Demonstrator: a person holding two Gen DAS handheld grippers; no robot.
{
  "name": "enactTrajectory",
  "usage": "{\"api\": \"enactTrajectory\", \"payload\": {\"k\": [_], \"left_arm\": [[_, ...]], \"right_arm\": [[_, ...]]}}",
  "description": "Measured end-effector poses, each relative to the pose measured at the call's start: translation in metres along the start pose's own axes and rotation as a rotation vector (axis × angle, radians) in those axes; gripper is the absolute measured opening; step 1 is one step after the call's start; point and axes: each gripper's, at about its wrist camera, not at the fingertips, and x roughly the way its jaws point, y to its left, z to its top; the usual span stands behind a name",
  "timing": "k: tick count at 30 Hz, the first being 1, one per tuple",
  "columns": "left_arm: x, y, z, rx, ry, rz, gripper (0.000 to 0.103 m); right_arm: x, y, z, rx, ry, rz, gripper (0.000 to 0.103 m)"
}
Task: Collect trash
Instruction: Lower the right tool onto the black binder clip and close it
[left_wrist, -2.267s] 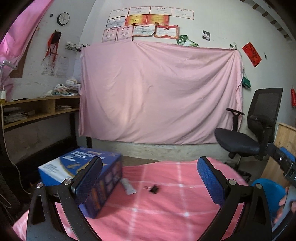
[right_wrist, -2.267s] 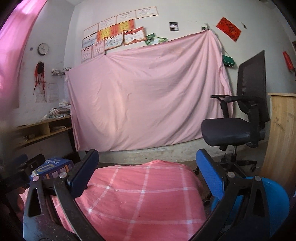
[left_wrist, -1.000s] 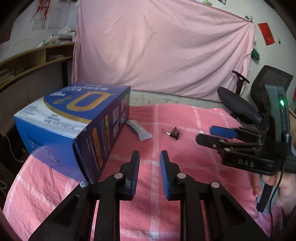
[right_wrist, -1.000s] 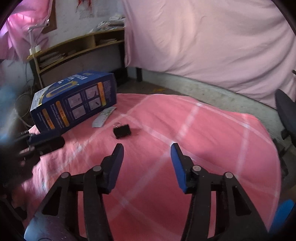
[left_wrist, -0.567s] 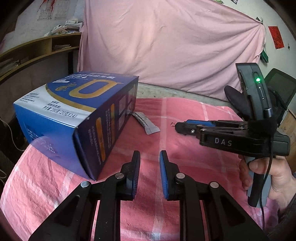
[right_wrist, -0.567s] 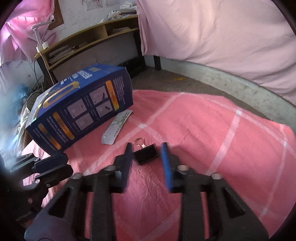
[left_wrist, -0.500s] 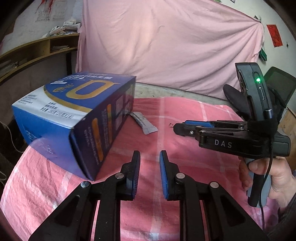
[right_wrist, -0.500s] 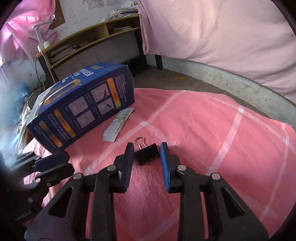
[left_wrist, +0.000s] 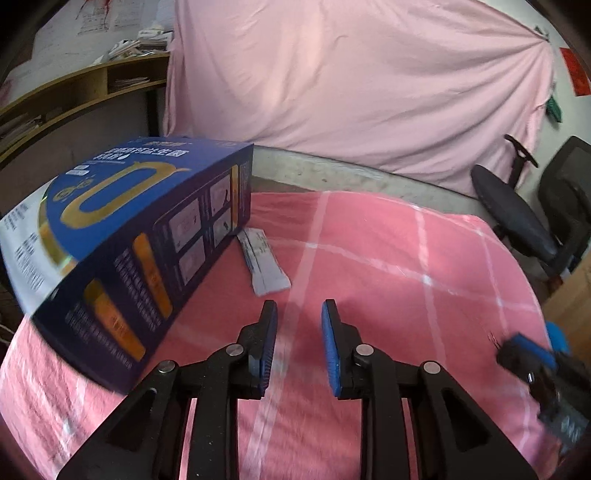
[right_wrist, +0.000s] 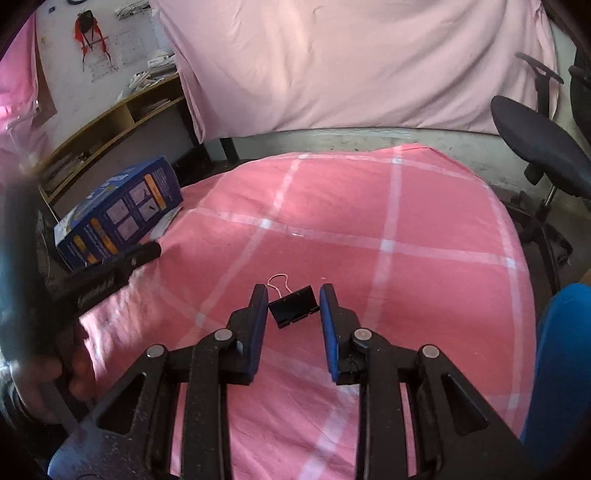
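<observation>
Left view: right gripper blurred, cut off at the right edge; box print smeared, its left end cut off; sachet text illegible. Right view: hand and left gripper blurred; sachet mostly hidden behind the box.

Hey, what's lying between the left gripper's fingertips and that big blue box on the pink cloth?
In the left wrist view, a flat grey-white sachet lies on the pink cloth, beside the blue box, just ahead of the left gripper.
</observation>
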Motion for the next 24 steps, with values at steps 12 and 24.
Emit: {"api": "enactTrajectory", "payload": {"k": [12,24], "left_arm": [[0.032,0.011,0.024,-0.048,0.034,0.118,0.021],[0.015,0.007,0.002,-0.006,0.022,0.068,0.0]], "right_arm": [[0.01,0.013,-0.01,-0.032,0.023,0.038,0.054],[0.012,0.019,-0.013,-0.033,0.013,0.025,0.054]]}}
